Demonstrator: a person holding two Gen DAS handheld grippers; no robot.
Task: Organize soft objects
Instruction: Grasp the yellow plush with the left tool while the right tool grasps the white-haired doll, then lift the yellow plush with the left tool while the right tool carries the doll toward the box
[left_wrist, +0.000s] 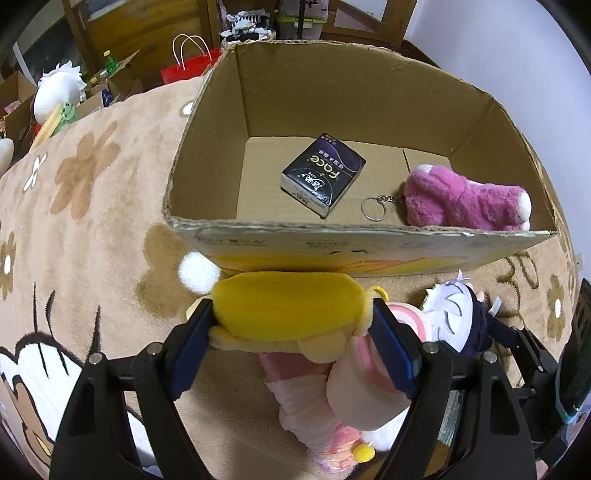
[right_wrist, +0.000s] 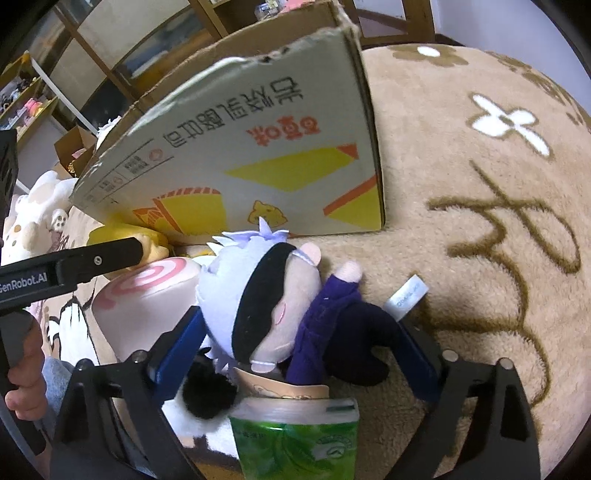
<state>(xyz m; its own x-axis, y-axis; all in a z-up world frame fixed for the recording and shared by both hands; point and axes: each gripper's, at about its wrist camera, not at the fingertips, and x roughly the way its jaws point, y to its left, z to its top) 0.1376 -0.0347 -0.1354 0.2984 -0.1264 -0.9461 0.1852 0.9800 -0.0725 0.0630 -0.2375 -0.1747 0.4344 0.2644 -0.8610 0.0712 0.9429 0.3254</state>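
Observation:
My left gripper (left_wrist: 291, 317) is shut on a yellow plush (left_wrist: 284, 306), one pad against each end, just in front of the cardboard box (left_wrist: 354, 236). Under it lies a pink swirl plush (left_wrist: 369, 376). In the box lie a magenta plush (left_wrist: 465, 201) with a key ring (left_wrist: 373, 208) and a dark tissue pack (left_wrist: 323, 173). My right gripper (right_wrist: 299, 321) stands open over a white-haired doll (right_wrist: 258, 295) with a black blindfold and purple clothes. The doll lies on the rug between the pads and does not look squeezed.
A beige flowered rug (right_wrist: 461, 184) covers the surface. The box's printed wall (right_wrist: 258, 147) stands right behind the doll. A green tissue pack (right_wrist: 295, 435) lies below the right gripper. A hand (right_wrist: 22, 369) holds the left gripper's handle. White plush toys (right_wrist: 37, 210) sit at the left.

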